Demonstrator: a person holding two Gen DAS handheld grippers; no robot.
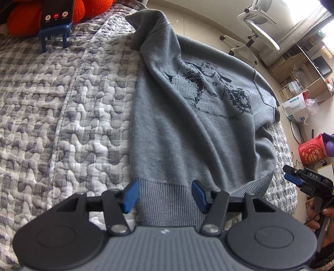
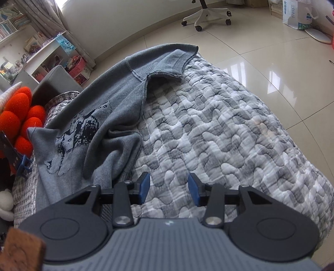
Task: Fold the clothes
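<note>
A grey sweater with a dark knitted picture on its front lies rumpled on the grey checked quilt. Its ribbed hem runs between the blue pads of my left gripper, which is open and does not press on the fabric. In the right wrist view the sweater lies to the left, one sleeve reaching toward the bed's far edge. My right gripper is open over bare quilt, just right of the sweater's side. The left wrist view shows the right gripper too, held by a hand at the right edge.
Orange plush cushions and a black device on a small blue stool sit at the head of the bed. Beyond the bed's edge are tiled floor, a white office chair, shelves, a red tin and a bag.
</note>
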